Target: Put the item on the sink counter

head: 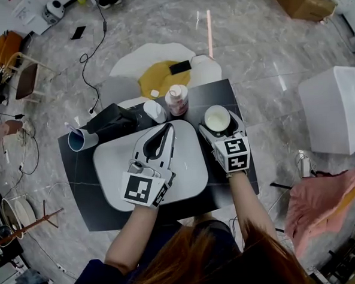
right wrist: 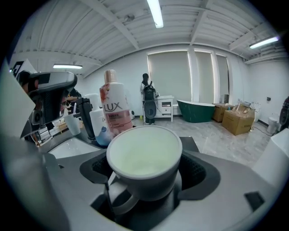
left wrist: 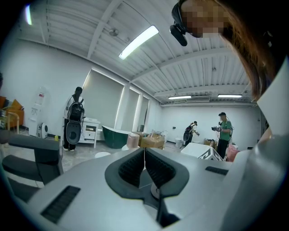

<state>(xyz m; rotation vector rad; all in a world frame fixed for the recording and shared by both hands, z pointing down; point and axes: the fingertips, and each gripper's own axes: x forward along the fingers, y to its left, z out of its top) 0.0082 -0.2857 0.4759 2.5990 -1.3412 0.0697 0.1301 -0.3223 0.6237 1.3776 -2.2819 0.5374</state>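
One white mug (right wrist: 144, 158) is clamped between the jaws of the right gripper (head: 219, 125), over the black counter (head: 219, 94) just right of the basin (head: 191, 167). Whether it touches the counter cannot be told.

Judgement: stiff, glazed, slippery, breakable, light while empty. Best held across the body, as it is now.

Left gripper (head: 164, 134) hangs over the basin, jaws pressed together on nothing.

Only the right gripper view shows the mug's empty inside and its handle. Only the head view shows the counter layout.

Left hand-held gripper (head: 166, 129) jaws pressed together; right hand-held gripper (head: 220, 130) clamps a mug (right wrist: 144, 155).
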